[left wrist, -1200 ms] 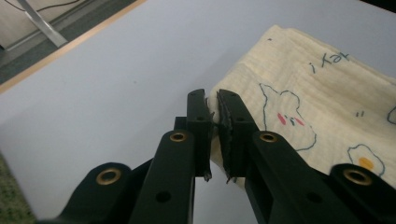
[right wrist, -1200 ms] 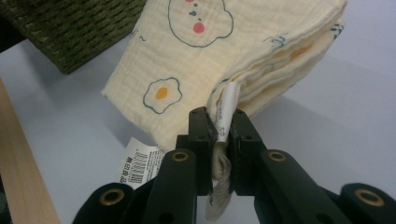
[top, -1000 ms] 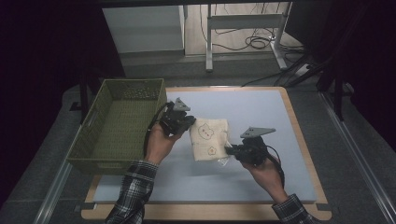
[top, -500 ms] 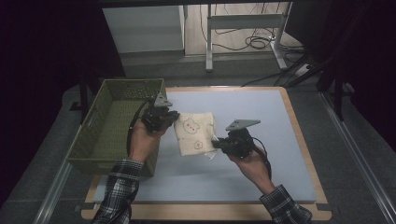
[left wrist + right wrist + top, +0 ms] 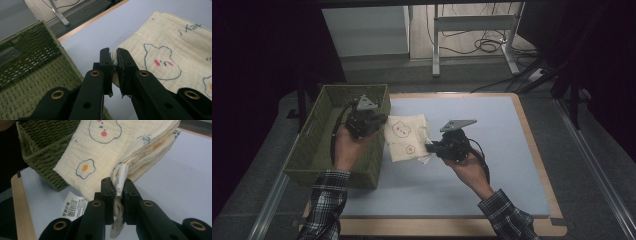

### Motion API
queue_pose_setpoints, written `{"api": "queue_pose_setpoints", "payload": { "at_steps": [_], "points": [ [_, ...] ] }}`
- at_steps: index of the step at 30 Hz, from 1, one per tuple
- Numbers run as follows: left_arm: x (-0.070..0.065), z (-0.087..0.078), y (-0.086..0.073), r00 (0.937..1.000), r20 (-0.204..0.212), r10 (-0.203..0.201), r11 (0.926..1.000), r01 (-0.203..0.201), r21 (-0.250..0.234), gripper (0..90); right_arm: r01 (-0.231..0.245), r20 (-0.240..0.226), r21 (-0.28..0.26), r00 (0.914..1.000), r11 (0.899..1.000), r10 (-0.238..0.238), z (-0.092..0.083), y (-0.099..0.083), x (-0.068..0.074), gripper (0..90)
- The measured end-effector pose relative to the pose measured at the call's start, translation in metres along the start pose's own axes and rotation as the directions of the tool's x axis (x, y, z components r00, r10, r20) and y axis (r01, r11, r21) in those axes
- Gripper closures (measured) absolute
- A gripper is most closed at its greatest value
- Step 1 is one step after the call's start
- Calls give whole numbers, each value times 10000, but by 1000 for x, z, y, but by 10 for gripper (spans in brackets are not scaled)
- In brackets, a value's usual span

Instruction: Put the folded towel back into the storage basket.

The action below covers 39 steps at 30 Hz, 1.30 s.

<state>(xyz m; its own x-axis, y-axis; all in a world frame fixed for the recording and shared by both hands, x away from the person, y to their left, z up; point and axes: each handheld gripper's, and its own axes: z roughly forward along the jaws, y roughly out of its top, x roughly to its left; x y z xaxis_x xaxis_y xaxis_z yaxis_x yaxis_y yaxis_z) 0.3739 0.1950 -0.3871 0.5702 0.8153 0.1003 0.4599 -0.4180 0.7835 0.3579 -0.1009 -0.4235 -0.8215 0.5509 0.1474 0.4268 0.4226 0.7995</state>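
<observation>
Folded cloth (image 5: 105,152) bears a barcode tag (image 5: 73,207); writing unreadable.

Seen from above: rectangular woven green basket (image 5: 308,150) at the left edge of a pale blue mat (image 5: 492,165), framed by a light wooden border (image 5: 539,165). Beyond, on the floor: white metal desk legs (image 5: 435,45), tangled black cables (image 5: 484,46), pale grey cabinet panel (image 5: 364,32).

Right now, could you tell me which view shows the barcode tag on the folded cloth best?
The right gripper view: the barcode tag hangs close, bars plain, beside the right gripper. The high view gives a tiny white fleck under the folded cloth. The left gripper view offers cloth and basket.
</observation>
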Motion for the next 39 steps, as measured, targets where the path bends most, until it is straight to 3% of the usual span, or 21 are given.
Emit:
{"api": "queue_pose_setpoints", "payload": {
  "at_steps": [10,23,30,39],
  "points": [
    [18,-17,2,9990,-421,-164,9998,160,-117,832,104,-189,-197,9998,9998,-108,6,22,7,815],
    [47,-40,-6,9924,-1113,-531,9985,513,-193,837,198,-531,-490,9983,9986,-224,35,46,23,815],
    [62,-52,-18,9858,-1448,-847,9963,823,-227,838,287,-587,-491,9978,9984,-316,56,54,38,815],
    [84,-73,-41,9726,-1970,-1237,9923,1233,-142,838,564,-720,-470,9956,9973,-597,87,68,65,815]
  ]
}}
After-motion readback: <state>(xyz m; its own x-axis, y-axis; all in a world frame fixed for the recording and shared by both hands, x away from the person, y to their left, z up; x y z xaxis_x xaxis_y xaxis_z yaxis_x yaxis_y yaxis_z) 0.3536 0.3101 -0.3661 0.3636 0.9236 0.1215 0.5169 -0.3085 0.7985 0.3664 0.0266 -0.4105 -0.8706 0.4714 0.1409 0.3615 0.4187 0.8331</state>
